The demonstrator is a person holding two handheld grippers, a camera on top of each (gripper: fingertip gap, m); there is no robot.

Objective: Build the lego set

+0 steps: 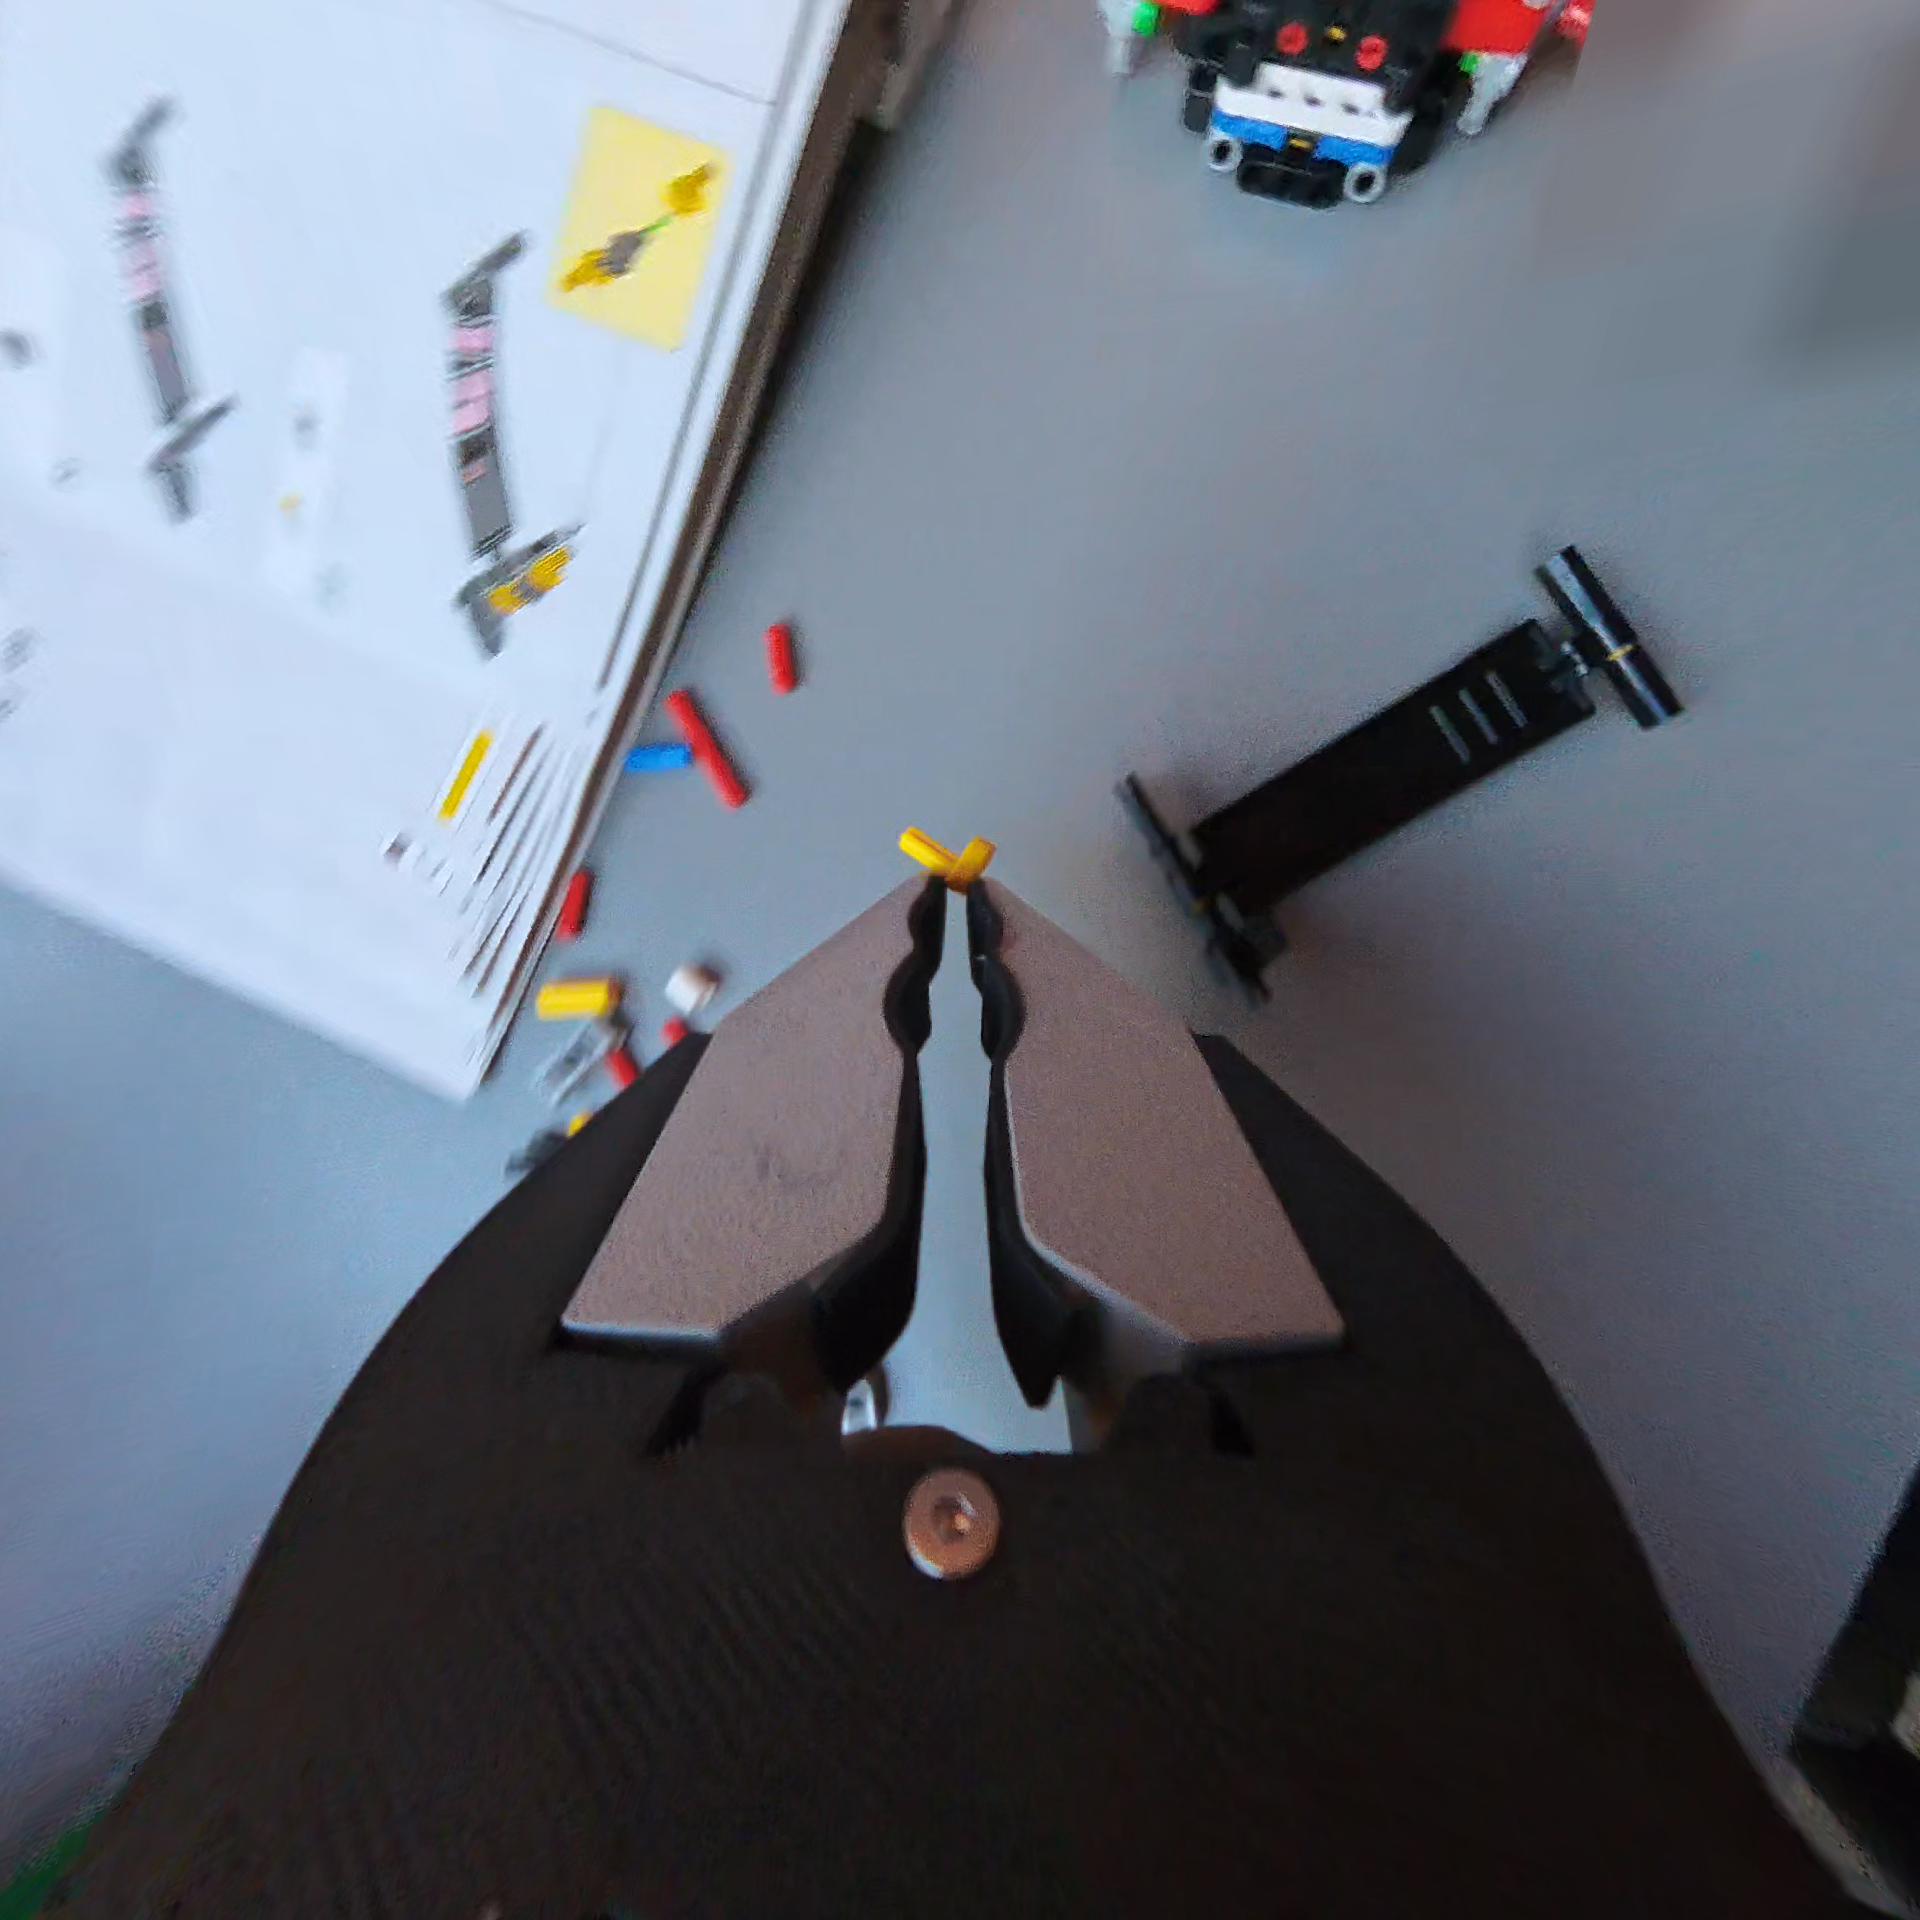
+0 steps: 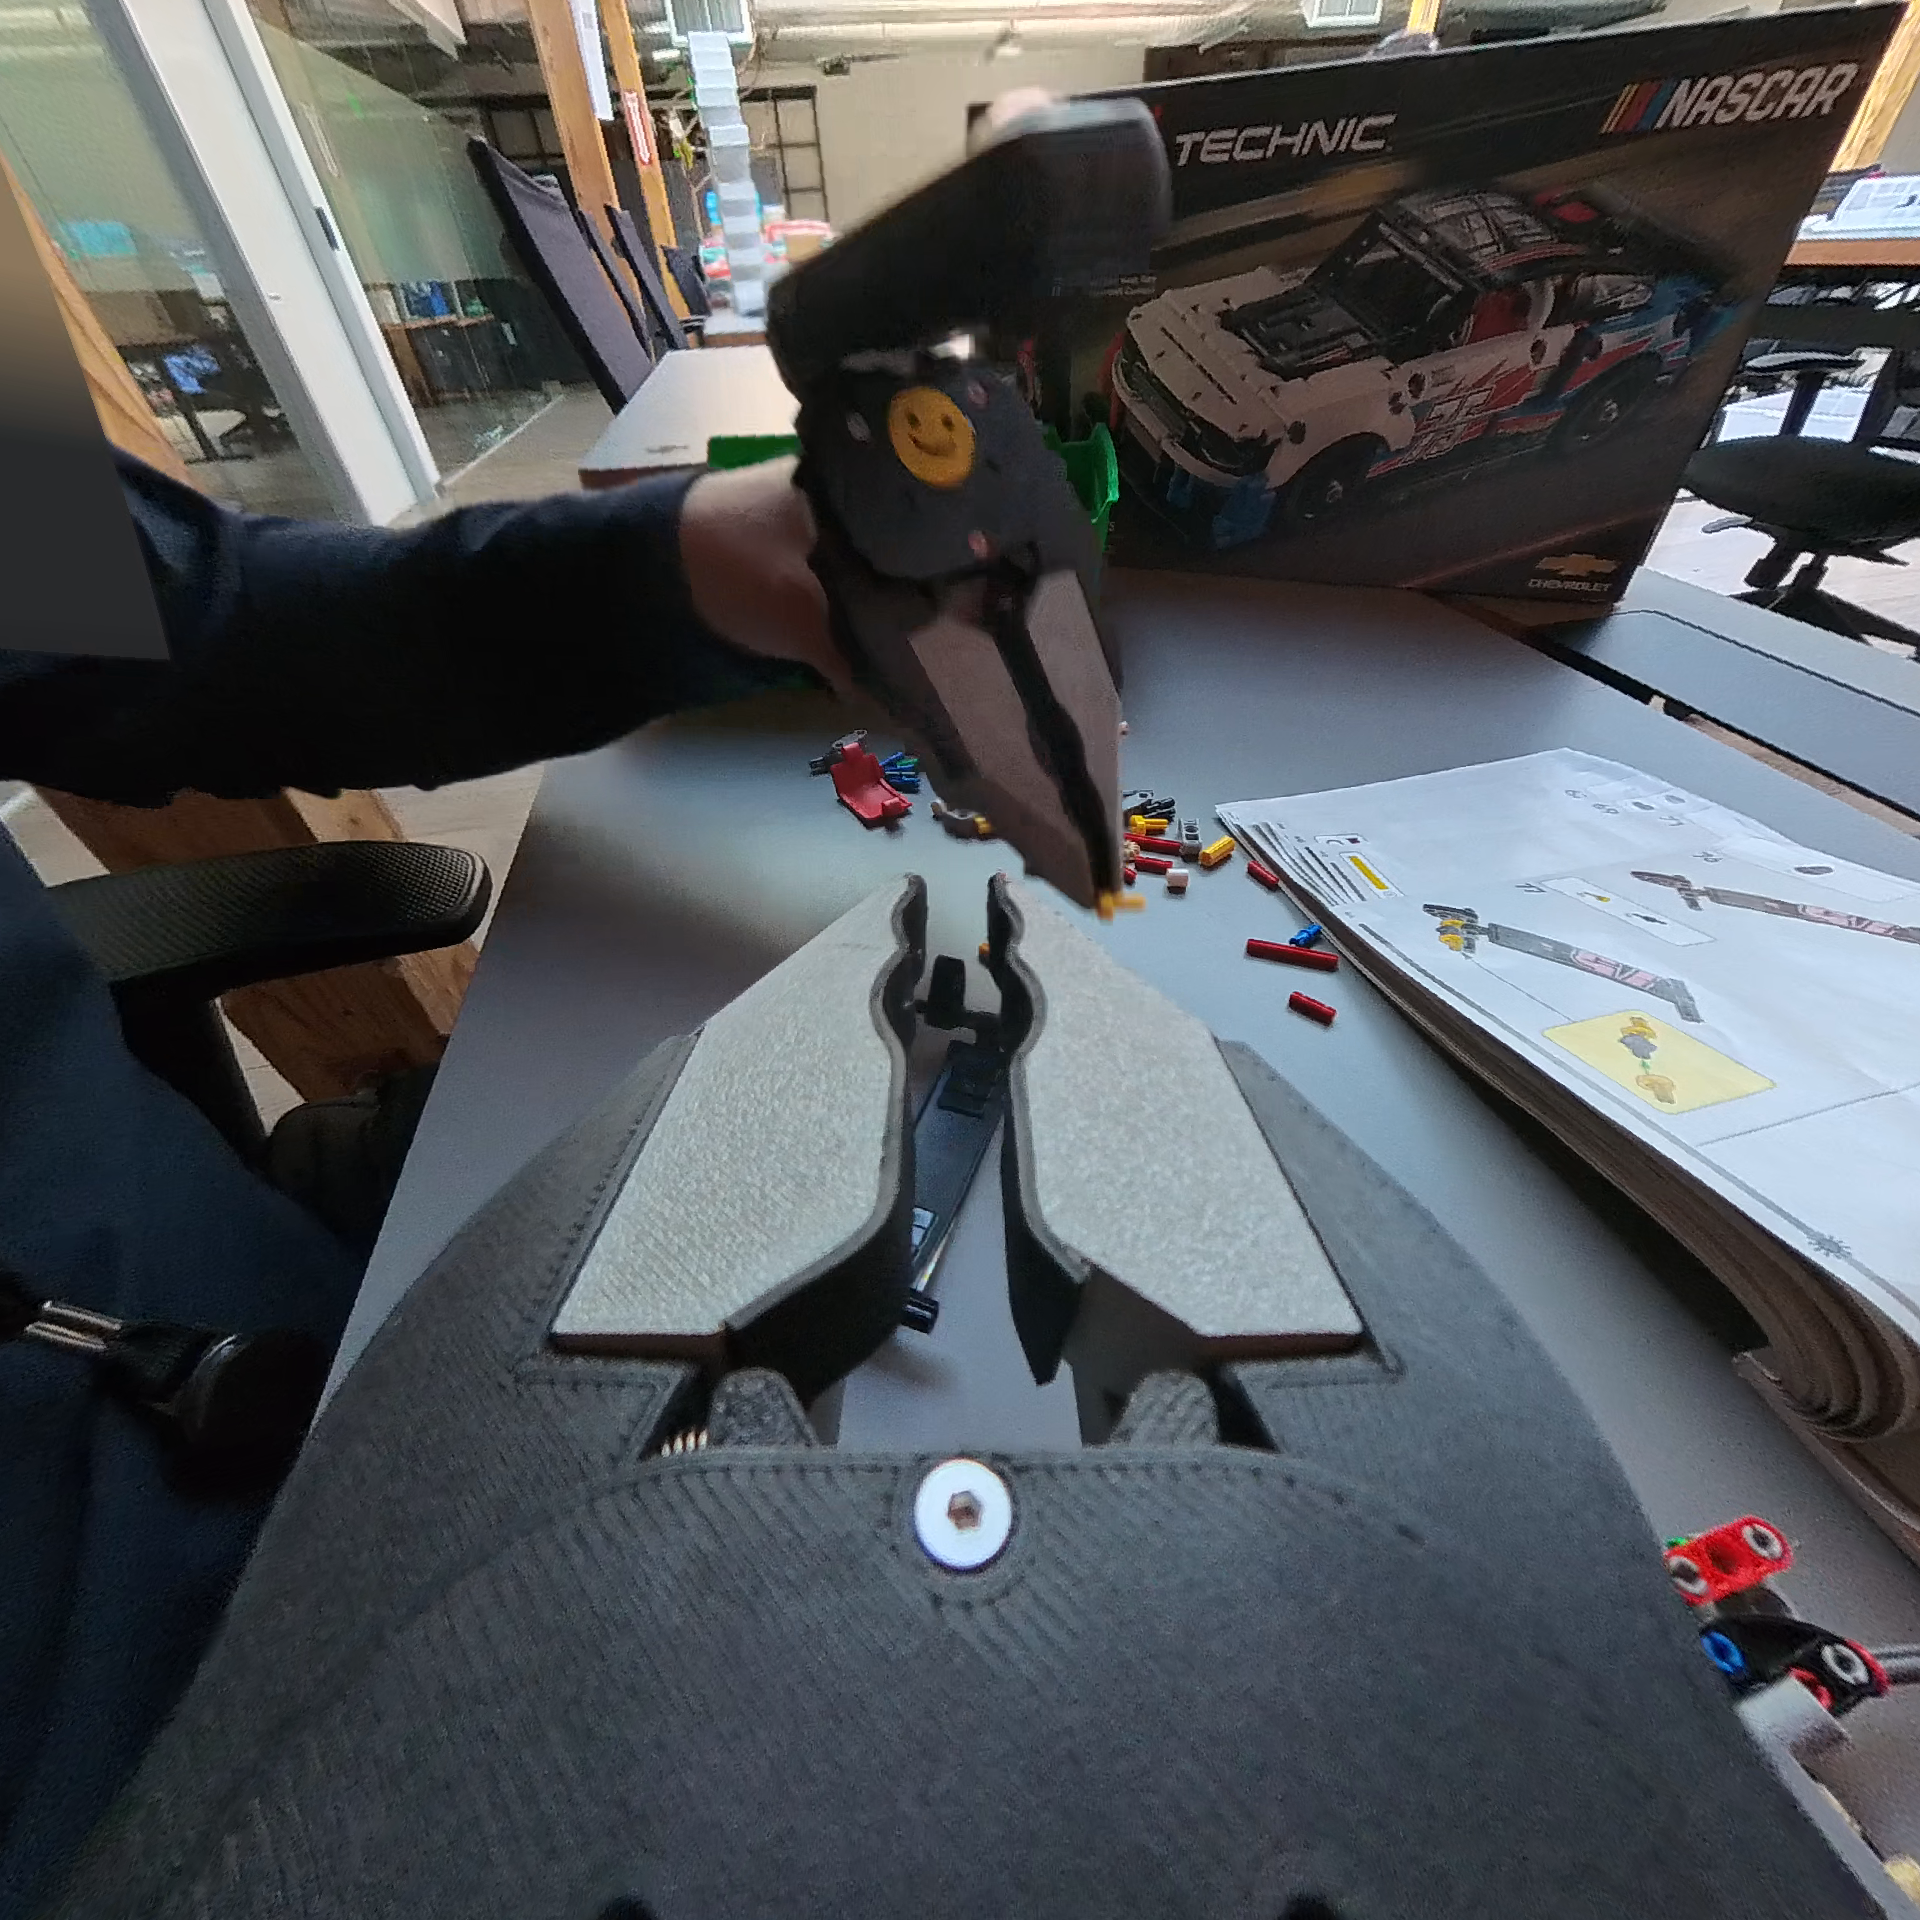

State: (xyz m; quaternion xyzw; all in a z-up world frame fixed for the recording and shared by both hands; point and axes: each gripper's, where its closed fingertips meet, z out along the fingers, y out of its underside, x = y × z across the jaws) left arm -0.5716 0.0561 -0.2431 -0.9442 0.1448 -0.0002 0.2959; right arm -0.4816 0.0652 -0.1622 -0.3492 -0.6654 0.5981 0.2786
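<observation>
Yellow connector piece, a small crossed bit of plastic, sits right at the tip of my left claw. The two fingers are drawn together on its lower end and the rest pokes out past them. The right wrist view shows the same thing from the side: the piece juts from the very end of that claw, which my hand carries clear above the grey table.

Ahead and to the right of the left claw's tips, a long black assembly with a crossbar at each end lies flat on the table, apart from the yellow piece. To the left of the tips are loose red and blue pins, scattered along the edge of an open instruction booklet. Far ahead stands a part-built model in black, white, blue and red.

My right claw has its fingertips a little apart, with nothing pressed between them. The black assembly shows through the slot between the fingers and seems to lie on the table below rather than in the grip. The left claw hangs just ahead and slightly right of the right claw's tips, and behind it stands a large printed box
</observation>
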